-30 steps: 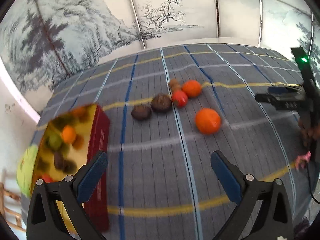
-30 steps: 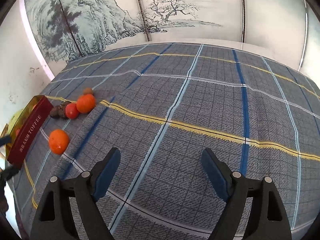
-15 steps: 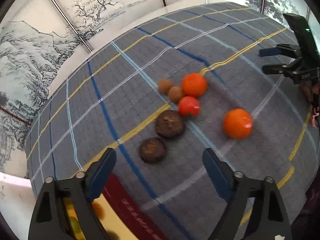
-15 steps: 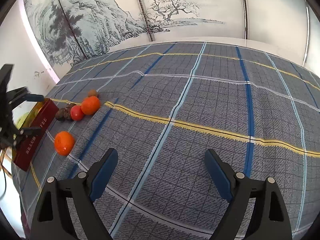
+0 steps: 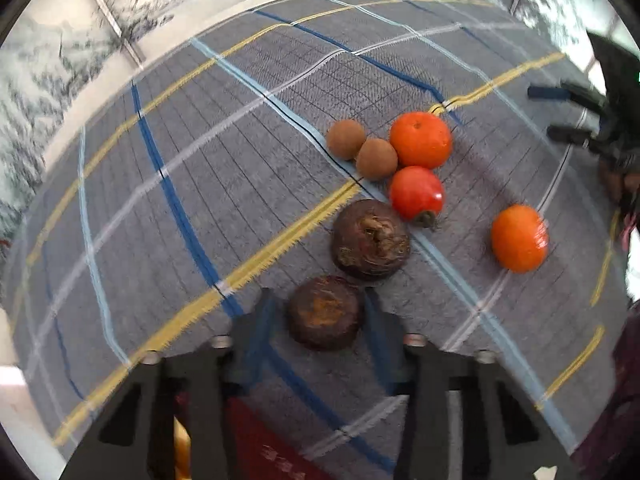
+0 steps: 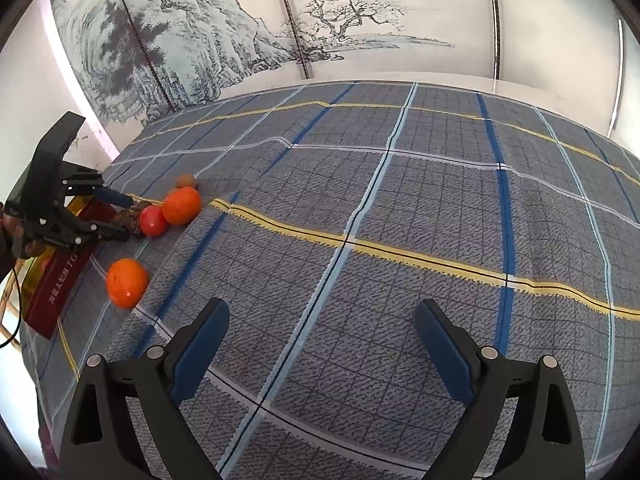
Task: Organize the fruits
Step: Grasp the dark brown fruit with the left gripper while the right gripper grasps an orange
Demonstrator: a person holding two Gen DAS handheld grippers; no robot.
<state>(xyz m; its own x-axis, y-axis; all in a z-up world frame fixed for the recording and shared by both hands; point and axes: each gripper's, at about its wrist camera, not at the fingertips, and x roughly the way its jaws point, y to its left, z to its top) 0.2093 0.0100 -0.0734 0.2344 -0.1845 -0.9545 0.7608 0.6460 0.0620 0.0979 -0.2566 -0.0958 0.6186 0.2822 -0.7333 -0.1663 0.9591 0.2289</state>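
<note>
Left tongs (image 5: 320, 312) just closing around dark brown fruit (image 5: 325, 312); right tongs (image 6: 322, 352) spread, empty

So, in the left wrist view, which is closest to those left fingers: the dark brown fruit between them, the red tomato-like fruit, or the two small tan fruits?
1. Dark brown round fruit, between the left fingers, which have just been closing.
2. Shiny red tomato-like fruit, farther up, right of centre.
3. Two small tan round fruits, farthest, just beyond the red one.
</note>
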